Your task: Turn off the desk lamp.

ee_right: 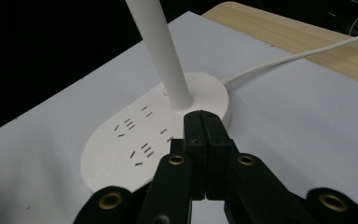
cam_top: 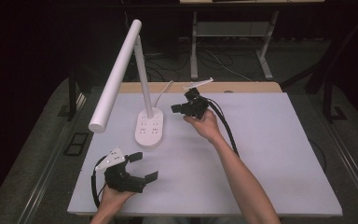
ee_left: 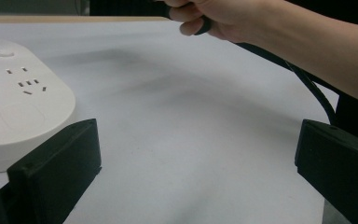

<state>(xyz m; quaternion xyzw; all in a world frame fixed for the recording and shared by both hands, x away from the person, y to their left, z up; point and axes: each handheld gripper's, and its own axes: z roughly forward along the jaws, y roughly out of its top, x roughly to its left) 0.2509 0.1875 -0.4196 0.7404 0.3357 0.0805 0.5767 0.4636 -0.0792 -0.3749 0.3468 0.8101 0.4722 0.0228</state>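
White table (cam_top: 270,154): my right gripper (cam_top: 177,108) clamped empty beside desk lamp base (cam_top: 149,127), nothing touched yet; left gripper (cam_top: 144,166) wide open, idle.

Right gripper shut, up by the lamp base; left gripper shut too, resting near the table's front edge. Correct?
Not quite. The left gripper is open: the left gripper view shows its jaws wide apart with bare table between them. The right gripper is shut by the lamp base, as you said.
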